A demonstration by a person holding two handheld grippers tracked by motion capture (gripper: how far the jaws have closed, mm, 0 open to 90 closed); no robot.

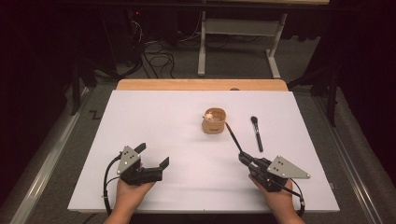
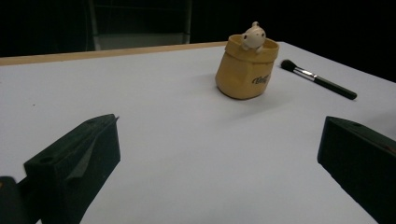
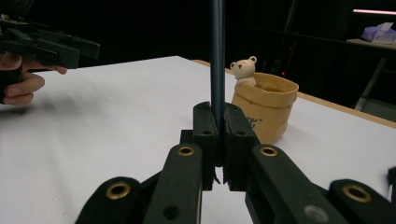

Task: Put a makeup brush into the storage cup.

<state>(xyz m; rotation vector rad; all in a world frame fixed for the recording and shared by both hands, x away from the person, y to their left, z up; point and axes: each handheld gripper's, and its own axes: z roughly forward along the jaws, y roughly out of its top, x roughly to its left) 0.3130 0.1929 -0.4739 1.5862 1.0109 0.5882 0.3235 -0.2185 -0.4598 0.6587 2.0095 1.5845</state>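
White covering spans the table [image 1: 187, 140], with a strip of bare wood showing along its far edge and dark floor, cables and a metal frame beyond. Two grippers work at the near side, one in each of the person's hands. One yellow pot [image 1: 215, 121], shaped like a soft sack with dark lettering on its side, stands upright near the middle of the sheet, and one small pale bear figure [image 2: 253, 36] peeks over its rim. Two brushes are on the scene. One makeup brush [image 1: 256, 133], dark-handled with a black tuft at its far end, lies flat to the right of the pot, apart from it. The other, a thin dark brush handle [image 3: 216, 60], is clamped between the closed jaws of the right gripper [image 1: 243, 157]; in the high view it slants from the jaws toward the pot's right side, its far tip close to the rim. Whether it touches the pot I cannot tell. The left gripper [image 1: 152, 156] hovers over bare sheet at the near left, well apart from the pot, its jaws spread wide with nothing between them.
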